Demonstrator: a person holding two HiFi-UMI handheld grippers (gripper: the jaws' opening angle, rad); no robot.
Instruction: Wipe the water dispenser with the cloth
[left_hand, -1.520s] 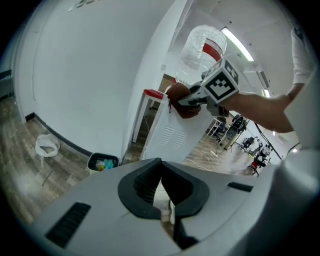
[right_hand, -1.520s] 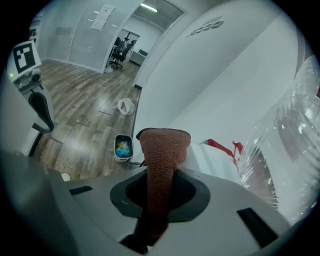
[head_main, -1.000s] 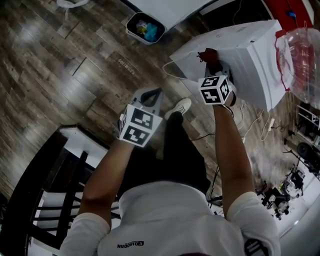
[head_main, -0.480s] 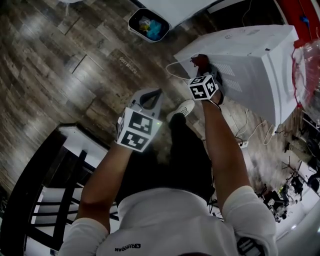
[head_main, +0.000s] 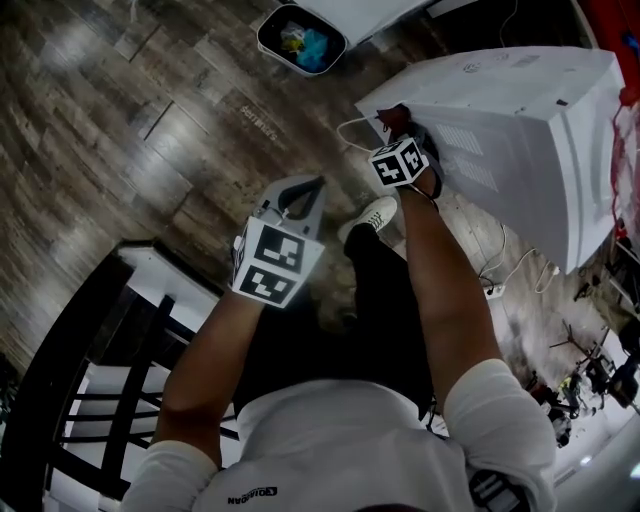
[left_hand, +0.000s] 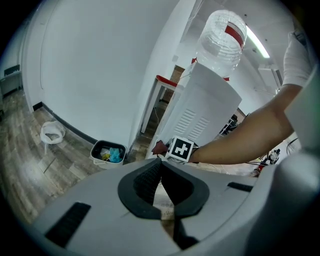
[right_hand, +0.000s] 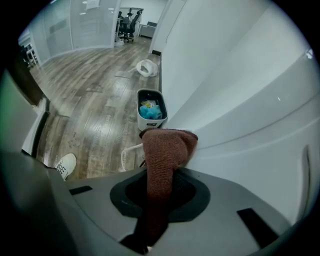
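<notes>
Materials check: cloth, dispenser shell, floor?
Cloth: reddish-brown knit or terry, matte; looped texture shows.
Water dispenser shell: smooth white panel, faint sheen; plastic or painted metal, can't tell.
Floor: glossy wood-look planks, grain and seams; possibly laminate.

Floor (head_main: 120, 130): dark wood-look planks, worn grey in patches. I record one small waste bin (head_main: 300, 38) standing on it against the white wall (left_hand: 100, 65). The bin has a white rim and a dark inside, and holds blue and yellow scraps. A white ring-shaped item (right_hand: 146, 67) lies on the planks further along the same wall; I cannot identify it. One white shoe (head_main: 368, 218) is planted on the floor. A black frame with white panels (head_main: 70, 370) stands at lower left. A white cord (head_main: 510, 260) trails across the floor to a power strip (head_main: 490, 290). Office chairs (right_hand: 129, 22) stand in the far room.
</notes>
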